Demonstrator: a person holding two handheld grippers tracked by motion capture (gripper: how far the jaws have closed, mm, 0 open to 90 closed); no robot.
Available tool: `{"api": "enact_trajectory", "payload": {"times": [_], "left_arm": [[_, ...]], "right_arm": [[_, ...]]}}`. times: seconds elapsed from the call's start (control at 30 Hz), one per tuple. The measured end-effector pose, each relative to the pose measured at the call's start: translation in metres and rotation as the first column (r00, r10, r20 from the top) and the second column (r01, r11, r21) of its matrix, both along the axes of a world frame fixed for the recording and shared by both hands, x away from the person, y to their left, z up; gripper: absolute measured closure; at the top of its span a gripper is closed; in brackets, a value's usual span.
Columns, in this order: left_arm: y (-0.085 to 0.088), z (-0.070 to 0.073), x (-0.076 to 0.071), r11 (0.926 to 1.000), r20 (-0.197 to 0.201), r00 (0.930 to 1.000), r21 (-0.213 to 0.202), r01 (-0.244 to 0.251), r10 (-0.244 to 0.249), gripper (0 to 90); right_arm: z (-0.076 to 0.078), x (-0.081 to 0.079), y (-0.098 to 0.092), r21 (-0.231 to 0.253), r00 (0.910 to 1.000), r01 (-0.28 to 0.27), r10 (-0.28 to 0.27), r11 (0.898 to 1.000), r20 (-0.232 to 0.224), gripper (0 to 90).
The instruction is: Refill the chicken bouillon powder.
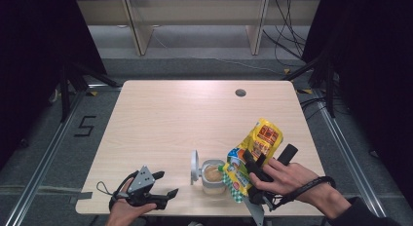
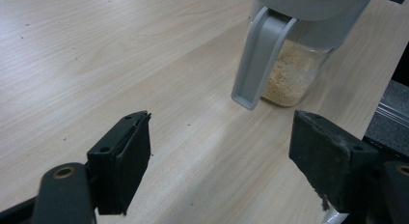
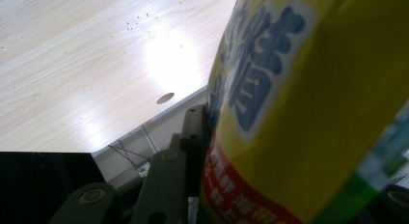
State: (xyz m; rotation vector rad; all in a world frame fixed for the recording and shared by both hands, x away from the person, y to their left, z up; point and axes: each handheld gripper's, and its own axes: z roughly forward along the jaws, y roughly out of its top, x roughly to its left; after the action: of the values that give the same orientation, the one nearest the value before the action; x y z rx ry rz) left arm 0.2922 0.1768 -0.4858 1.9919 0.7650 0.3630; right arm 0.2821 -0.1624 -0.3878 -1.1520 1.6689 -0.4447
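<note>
Yellow pouch [image 3: 313, 113] over grain-filled jar [image 1: 213, 176]

yellow pouch [image 1: 253, 155] | tilted over jar | open-lidded jar [image 1: 213, 177] | granules inside

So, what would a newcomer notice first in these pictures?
First, the bright yellow pouch, tilted over the open container near the table's front edge and clamped in the right gripper. The container holds beige grains, its grey lid standing up beside it. The left gripper rests open at the front left.
</note>
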Motion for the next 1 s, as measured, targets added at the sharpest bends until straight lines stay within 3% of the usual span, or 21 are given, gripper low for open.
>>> {"api": "enact_trajectory", "payload": {"times": [0.03,0.13,0.17,0.27,0.33,1.0], "left_arm": [[-0.0015,-0.0006,-0.0005,0.9997,-0.003,1.0,-0.02,-0.009,0.009,21.9],[-0.0014,-0.0006,-0.0005,0.9998,-0.004,1.0,-0.019,-0.009,0.008,21.9],[0.0001,0.0,0.0001,1.0,0.001,1.0,0.001,0.001,-0.001,21.9],[-0.0014,-0.0006,-0.0005,0.9998,-0.003,1.0,-0.02,-0.009,0.009,21.9],[0.0,0.0,0.0,1.0,0.0,1.0,0.002,0.001,-0.001,21.9],[-0.0003,-0.0005,0.0002,1.0,0.001,1.0,0.001,-0.003,0.003,21.9]], "right_arm": [[0.0,0.0,0.0,-0.001,1.0,-0.001,0.001,1.0,0.0,71.8],[-0.0001,0.0,-0.0005,0.005,1.0,-0.002,0.002,1.0,-0.001,71.9],[-0.0003,0.0,-0.0006,0.004,1.0,-0.002,0.002,1.0,0.0,71.8],[0.0001,-0.0001,-0.0006,-0.003,1.0,-0.005,0.005,1.0,0.0,71.9],[-0.0005,-0.0008,-0.001,0.0,1.0,-0.003,0.003,1.0,0.001,72.1],[-0.0012,-0.0029,-0.0011,-0.003,1.0,-0.008,0.008,1.0,-0.002,72.5]]}}
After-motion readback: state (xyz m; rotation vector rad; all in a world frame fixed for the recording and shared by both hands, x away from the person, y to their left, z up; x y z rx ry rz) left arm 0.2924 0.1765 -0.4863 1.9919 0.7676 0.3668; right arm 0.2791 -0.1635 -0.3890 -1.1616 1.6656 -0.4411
